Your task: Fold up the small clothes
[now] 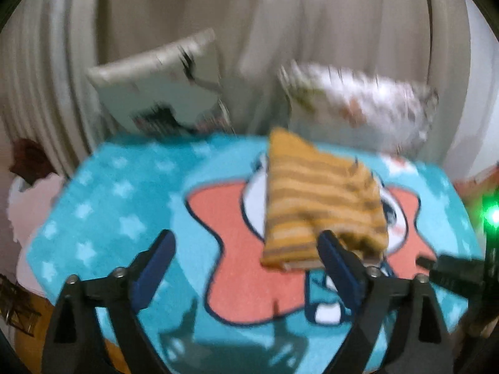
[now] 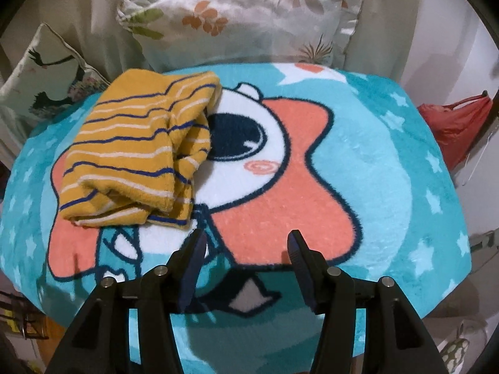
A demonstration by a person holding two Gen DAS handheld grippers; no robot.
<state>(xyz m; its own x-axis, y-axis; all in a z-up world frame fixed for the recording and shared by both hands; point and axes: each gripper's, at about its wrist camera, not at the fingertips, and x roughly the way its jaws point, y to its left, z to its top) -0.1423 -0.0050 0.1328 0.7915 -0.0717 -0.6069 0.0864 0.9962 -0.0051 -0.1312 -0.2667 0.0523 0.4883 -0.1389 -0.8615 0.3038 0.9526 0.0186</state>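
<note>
Ahead-left of my right tongs [image 2: 244, 260], spread & empty, sits the folded striped top [image 2: 137, 152]. Left tongs [image 1: 246, 265] spread wide, nothing pinched. I'd tidy the loose edges w/ light presses, no dragging.

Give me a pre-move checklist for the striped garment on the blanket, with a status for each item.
1. Striped garment folded into a compact bundle: ok.
2. Garment lying fully on the blanket: ok.
3. Left gripper open, nothing between its fingers: ok.
4. Right gripper open and empty: ok.
5. Fold edges neat: not ok, loose layers stick out at the near edge.
6. Another garment waiting to be folded: cannot tell, only pillows and a red bag show beyond the blanket.
</note>
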